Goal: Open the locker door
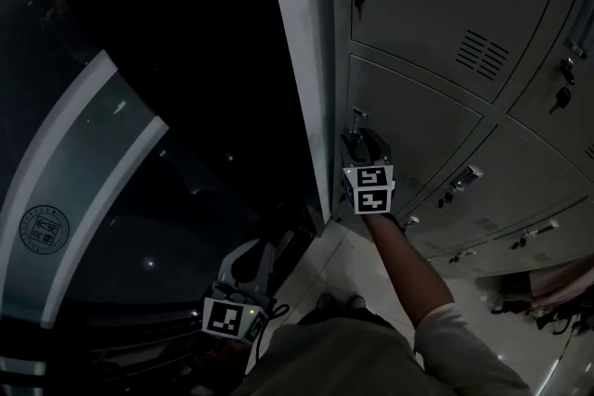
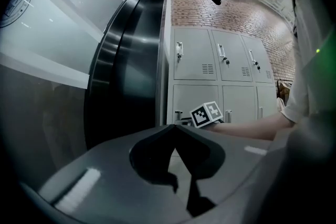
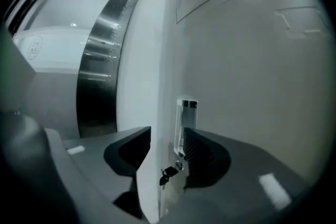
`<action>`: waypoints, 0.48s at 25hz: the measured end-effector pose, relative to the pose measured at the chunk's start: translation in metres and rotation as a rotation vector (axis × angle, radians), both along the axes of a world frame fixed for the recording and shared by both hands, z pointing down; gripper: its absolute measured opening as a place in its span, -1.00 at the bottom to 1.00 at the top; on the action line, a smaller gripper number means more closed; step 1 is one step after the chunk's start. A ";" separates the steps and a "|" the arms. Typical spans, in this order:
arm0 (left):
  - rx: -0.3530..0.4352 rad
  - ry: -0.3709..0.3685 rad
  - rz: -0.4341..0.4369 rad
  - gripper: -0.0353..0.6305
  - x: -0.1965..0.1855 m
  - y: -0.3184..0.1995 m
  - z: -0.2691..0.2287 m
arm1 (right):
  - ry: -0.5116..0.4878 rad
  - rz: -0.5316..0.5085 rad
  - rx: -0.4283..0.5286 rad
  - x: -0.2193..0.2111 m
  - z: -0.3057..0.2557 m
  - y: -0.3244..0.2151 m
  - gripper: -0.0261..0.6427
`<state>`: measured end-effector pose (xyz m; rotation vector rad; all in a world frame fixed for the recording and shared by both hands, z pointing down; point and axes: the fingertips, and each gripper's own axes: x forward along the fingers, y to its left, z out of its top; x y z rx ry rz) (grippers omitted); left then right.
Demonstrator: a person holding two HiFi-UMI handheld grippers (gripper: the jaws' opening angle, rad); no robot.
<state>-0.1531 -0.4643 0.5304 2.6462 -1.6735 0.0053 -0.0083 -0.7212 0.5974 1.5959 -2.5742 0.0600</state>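
Left gripper (image 2: 175,126) low in frame, jaw tips met, nothing between them. Beyond stood a grey locker bank (image 2: 220,68), two rows showing, with a brick wall (image 2: 236,13) above. Dark curved panel (image 2: 123,71) ran down the left. Right gripper's marker cube (image 2: 206,114) sat at the lower-left locker door (image 2: 195,98), near its handle (image 2: 179,113). A forearm (image 2: 252,126) reached in from the right.

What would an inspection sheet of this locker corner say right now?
Surface: pale tiled floor.
Job's things: grey locker door, shut; handle and key at its edge.
Clutter: unclear pile low on the right.
Grippers: right tongs open, astride the handle; left tongs shut, empty, held low.
Cables: nothing seen.
Surroundings: brick wall, dark curved panel.
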 end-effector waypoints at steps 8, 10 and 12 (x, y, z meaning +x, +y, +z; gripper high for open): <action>-0.015 -0.029 0.017 -0.71 0.002 -0.005 0.002 | 0.001 0.071 -0.023 -0.014 0.016 -0.030 -0.37; -0.017 -0.022 0.024 -0.71 0.004 -0.004 0.003 | -0.005 0.104 -0.015 -0.017 0.016 -0.034 -0.33; -0.022 -0.011 0.027 -0.71 0.004 -0.003 0.006 | -0.036 0.107 -0.030 -0.018 0.015 -0.033 -0.25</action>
